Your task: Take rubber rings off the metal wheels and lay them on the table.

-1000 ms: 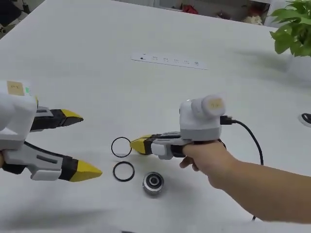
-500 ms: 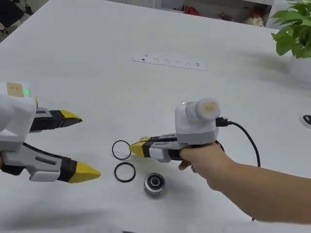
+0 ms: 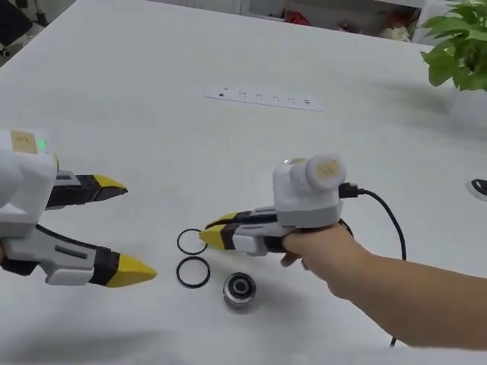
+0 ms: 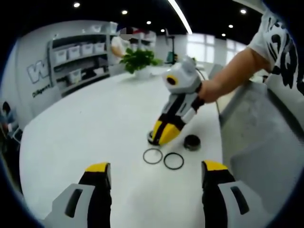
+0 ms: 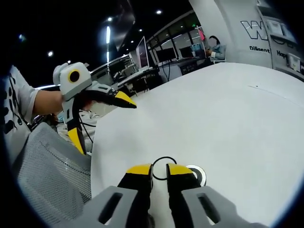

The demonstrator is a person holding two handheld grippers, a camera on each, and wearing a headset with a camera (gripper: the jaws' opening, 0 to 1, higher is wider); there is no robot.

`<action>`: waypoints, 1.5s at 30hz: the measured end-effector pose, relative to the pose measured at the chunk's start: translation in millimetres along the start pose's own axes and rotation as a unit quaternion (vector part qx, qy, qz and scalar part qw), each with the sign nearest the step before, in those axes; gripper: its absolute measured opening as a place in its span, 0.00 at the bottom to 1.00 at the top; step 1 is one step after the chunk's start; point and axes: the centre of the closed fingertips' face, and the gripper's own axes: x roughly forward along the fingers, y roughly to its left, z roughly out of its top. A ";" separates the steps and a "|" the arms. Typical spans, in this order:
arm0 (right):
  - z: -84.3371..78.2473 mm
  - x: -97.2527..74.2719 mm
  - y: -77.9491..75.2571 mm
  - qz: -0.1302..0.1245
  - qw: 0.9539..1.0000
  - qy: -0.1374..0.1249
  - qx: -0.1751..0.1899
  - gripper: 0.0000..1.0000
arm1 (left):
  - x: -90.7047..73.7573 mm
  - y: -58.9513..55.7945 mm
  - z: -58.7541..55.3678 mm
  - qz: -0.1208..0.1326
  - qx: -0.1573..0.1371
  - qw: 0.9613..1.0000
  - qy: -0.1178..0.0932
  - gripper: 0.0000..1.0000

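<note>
Two thin black rubber rings lie on the white table: one [image 3: 192, 242] [image 4: 153, 156] at the tips of my right gripper [image 3: 207, 236] [image 5: 159, 171], the other [image 3: 193, 271] [image 4: 173, 161] just nearer to me. The right jaws are almost together, and the ring's edge [image 5: 164, 160] runs between their tips. A bare metal wheel [image 3: 239, 289] [image 4: 192, 141] lies close beside that gripper. A round metal wheel [image 5: 196, 174] also shows just right of the tips. My left gripper [image 3: 129, 226] [image 4: 156, 167] stays wide open at the left, nothing in it, well short of the rings.
A white socket strip [image 3: 262, 96] is set into the table farther back. A green plant [image 3: 460, 42] stands at the far right corner. The right gripper's black cable [image 3: 384, 209] trails to the right. A dark object [image 3: 480, 186] lies at the right edge.
The right gripper has drawn slightly toward me, and the ring at its tips came along, closing on the other ring. The left gripper, the other ring and the wheel have stayed put.
</note>
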 end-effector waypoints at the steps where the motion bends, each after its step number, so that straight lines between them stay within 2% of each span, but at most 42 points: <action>1: 0.8 -1.2 -0.2 0.000 1.000 -0.001 0.000 0.09 | 0.3 0.1 0.3 0.000 0.000 1.000 0.000 0.79; 15: 16.8 -19.7 -10.5 -0.011 0.999 -0.031 0.003 0.13 | 8.5 4.6 9.0 -0.005 0.007 1.000 0.000 0.78; 25: 20.9 -31.1 -22.7 -0.027 0.999 -0.039 -0.001 0.16 | 18.6 9.2 17.0 -0.009 0.012 1.000 -0.002 0.77; 36: 14.1 -40.2 -31.3 -0.038 0.999 -0.036 -0.003 0.17 | 32.6 12.2 26.0 -0.016 0.017 1.000 -0.003 0.75; 45: 6.8 -43.4 -35.5 -0.044 0.999 -0.026 -0.012 0.18 | 44.4 13.1 28.5 -0.020 0.014 1.000 -0.003 0.72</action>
